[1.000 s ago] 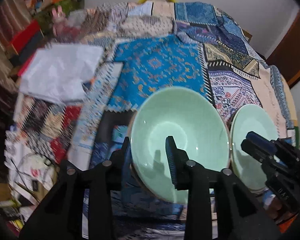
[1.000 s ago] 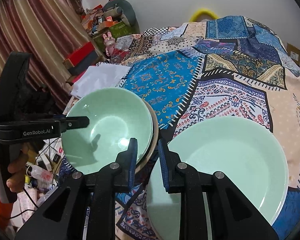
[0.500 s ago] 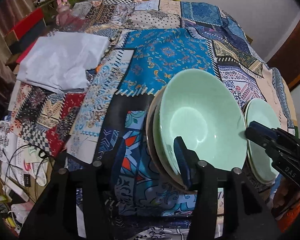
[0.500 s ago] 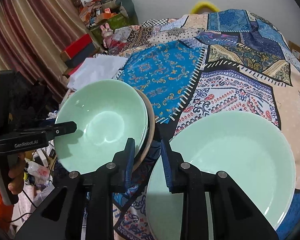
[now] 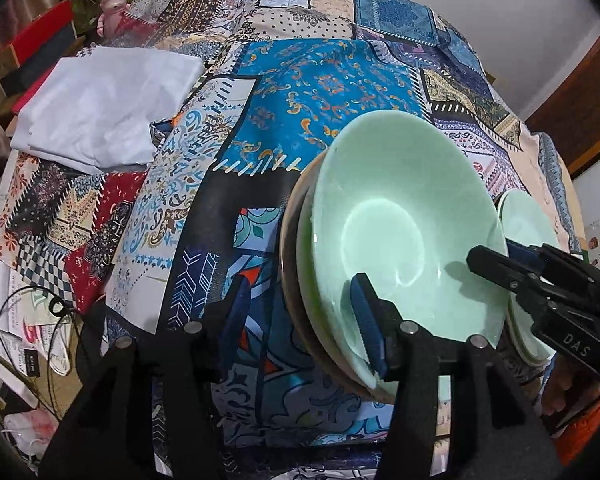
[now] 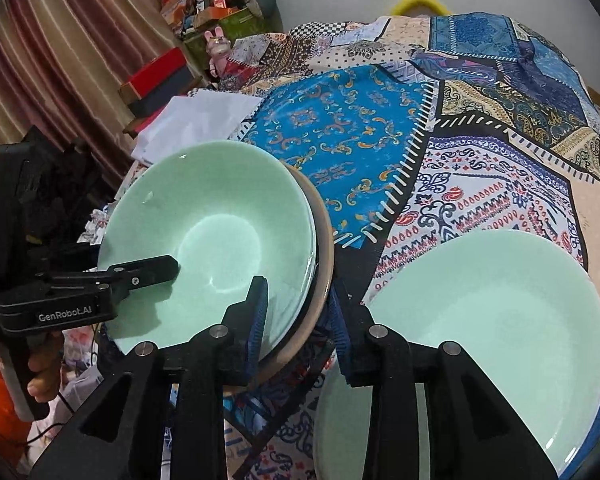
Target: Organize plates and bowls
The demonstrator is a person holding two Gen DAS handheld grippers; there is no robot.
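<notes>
A pale green bowl [image 5: 400, 220] [image 6: 220, 208] sits nested in a tan bowl [image 5: 290, 240] [image 6: 324, 248] on the patchwork cloth. My left gripper [image 5: 298, 292] [image 6: 156, 270] straddles the stack's near rim, one finger inside the green bowl and the other well outside. Its jaws are opening and neither pad presses the rim. My right gripper [image 6: 298, 292] [image 5: 500, 264] straddles the stack's opposite rim. Its jaws are opening too, with the rim loose between them. To the right of the bowls lies a pale green plate [image 6: 480, 320] [image 5: 528, 232].
Patchwork cloth [image 5: 320, 72] covers the table. A folded white cloth [image 5: 104, 96] [image 6: 196, 120] lies at the back left. Cables and papers [image 5: 20, 320] clutter the floor at the left edge. Red boxes [image 6: 156, 76] and a pink rabbit toy [image 6: 218, 46] stand beyond.
My left gripper has let go of the green bowl's rim and spread its jaws. The bowl stack now sits further right in its view. The right jaws have widened from nearly shut.
</notes>
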